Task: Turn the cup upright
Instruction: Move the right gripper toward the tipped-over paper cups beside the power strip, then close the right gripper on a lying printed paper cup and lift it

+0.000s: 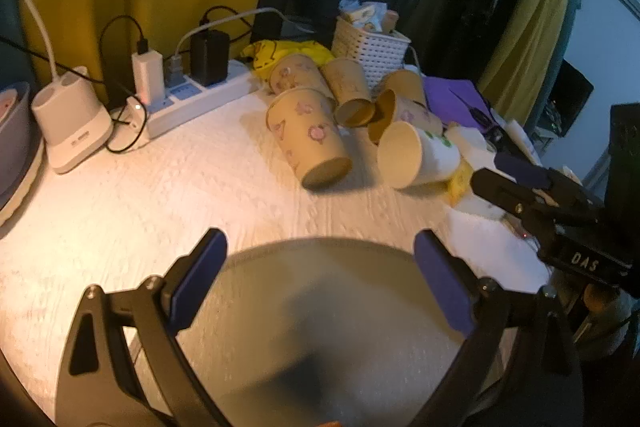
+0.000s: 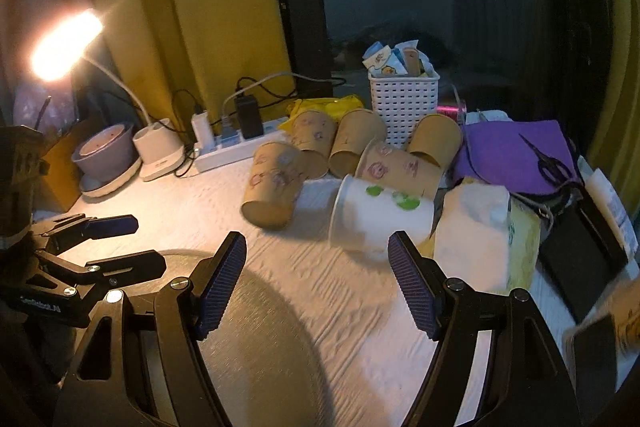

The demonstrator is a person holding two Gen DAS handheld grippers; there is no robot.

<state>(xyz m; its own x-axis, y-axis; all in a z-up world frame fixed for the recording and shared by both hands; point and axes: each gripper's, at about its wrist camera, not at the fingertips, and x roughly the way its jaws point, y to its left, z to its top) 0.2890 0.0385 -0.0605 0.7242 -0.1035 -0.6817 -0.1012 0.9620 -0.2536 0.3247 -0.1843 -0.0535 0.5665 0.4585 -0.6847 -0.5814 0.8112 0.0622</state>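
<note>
Only the right wrist view catches the lit lamp (image 2: 66, 45), upper left; six cups (image 2: 382, 217) lie tipped on the bench (image 2: 340, 307); both tongs (image 1: 320, 283) (image 2: 316, 283) gape wide, holding nothing.

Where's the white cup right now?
In the right wrist view, the white cup lies on its side just ahead of the right hand-held gripper, beside the tissue pack.
</note>
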